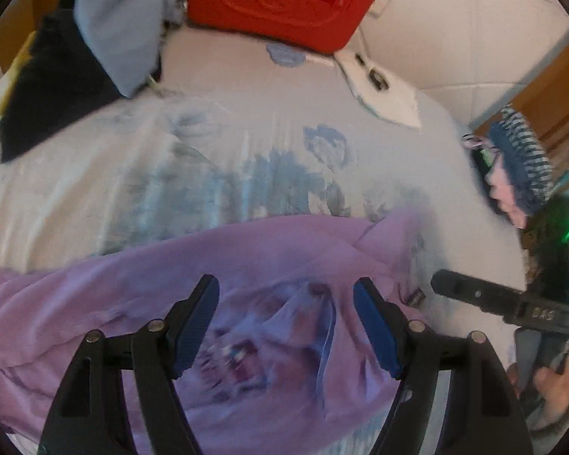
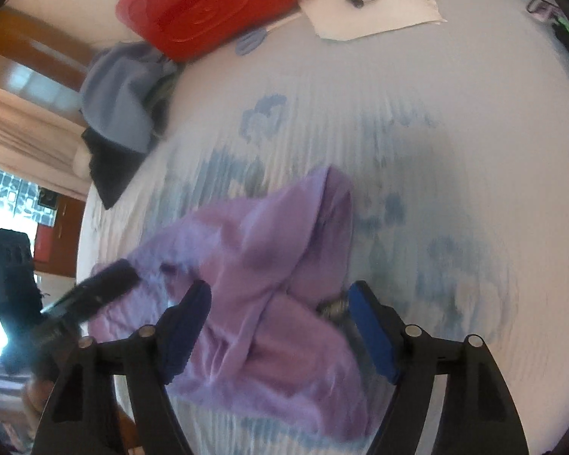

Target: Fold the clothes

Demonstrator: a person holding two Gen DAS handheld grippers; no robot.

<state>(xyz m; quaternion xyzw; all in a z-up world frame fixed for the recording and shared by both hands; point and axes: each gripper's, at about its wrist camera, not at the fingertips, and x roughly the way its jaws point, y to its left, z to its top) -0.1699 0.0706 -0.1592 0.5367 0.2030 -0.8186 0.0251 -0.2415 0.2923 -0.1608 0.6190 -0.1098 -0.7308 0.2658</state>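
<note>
A purple garment (image 1: 193, 276) with a printed front lies crumpled on the pale floral bedsheet (image 1: 208, 151). My left gripper (image 1: 286, 282) hovers over the print with its blue pads wide apart and nothing pinched between them. In the right wrist view the same purple garment (image 2: 261, 258) is bunched in folds. My right gripper (image 2: 280, 286) stands open above it, and a small label sits close to the right pad without being clamped. Each gripper shows in the other's view: the right gripper (image 1: 489, 299) at the garment's right edge, the left gripper (image 2: 102, 288) at its left edge.
A red zipped bag (image 1: 284, 0) sits at the far side of the bed. Beside it lie a light blue cloth (image 1: 121, 26) on a dark garment (image 1: 53, 87), and a white sheet of paper (image 2: 375, 7) with a metal item. A knitted blue and pink hat (image 1: 519, 163) rests at the right edge.
</note>
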